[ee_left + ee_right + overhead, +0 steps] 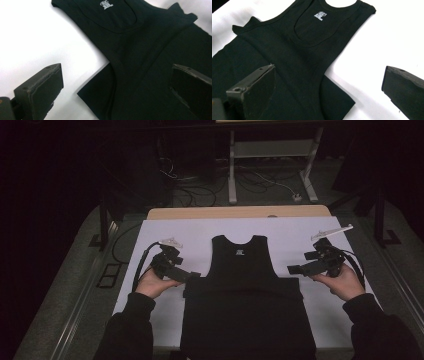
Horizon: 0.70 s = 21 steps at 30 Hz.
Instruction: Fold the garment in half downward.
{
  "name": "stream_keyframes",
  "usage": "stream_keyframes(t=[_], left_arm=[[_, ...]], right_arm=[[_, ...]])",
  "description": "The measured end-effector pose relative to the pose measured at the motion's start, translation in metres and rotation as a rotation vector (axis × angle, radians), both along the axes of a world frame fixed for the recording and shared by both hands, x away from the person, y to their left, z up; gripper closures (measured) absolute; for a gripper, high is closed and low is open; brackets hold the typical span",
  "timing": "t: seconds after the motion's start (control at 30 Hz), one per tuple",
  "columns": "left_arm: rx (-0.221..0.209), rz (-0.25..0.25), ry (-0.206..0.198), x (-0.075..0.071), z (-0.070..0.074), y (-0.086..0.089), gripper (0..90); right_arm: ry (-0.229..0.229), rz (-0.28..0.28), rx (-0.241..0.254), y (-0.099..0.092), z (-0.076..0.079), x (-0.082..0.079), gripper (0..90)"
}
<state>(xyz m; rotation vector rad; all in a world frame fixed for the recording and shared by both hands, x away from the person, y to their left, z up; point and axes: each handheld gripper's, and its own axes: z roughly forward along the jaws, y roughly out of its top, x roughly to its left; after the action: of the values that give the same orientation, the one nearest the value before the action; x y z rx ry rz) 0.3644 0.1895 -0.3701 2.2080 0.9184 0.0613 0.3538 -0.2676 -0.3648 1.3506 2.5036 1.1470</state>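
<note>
With both the left gripper (192, 276) and right gripper (294, 268) spread and empty, the black tank top (245, 295) looks light and limp, best pinched at its side edges below the armholes.

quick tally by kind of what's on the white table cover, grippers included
black sleeveless tank top with a small white neck label: 1
black hand-held gripper: 2, the left and the right, both with jaws apart
white table cover: 1
total: 4
</note>
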Motion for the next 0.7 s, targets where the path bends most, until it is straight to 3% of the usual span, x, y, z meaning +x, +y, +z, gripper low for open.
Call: stream_keyframes(t=[0.07,0.43,0.7], left_arm=[[-0.014,0.005,0.000,0.003,0.002,-0.001,0.0],[0.011,-0.013,0.001,0.021,0.004,-0.010,0.0],[0.002,0.007,0.014,0.034,0.003,-0.010,0.0]], right_arm=[[-0.003,-0.003,-0.006,0.001,0.000,0.003,0.0],[-0.003,-0.011,-0.005,0.002,0.004,0.020,0.0],[-0.006,-0.015,0.000,0.001,0.004,0.035,0.0]])
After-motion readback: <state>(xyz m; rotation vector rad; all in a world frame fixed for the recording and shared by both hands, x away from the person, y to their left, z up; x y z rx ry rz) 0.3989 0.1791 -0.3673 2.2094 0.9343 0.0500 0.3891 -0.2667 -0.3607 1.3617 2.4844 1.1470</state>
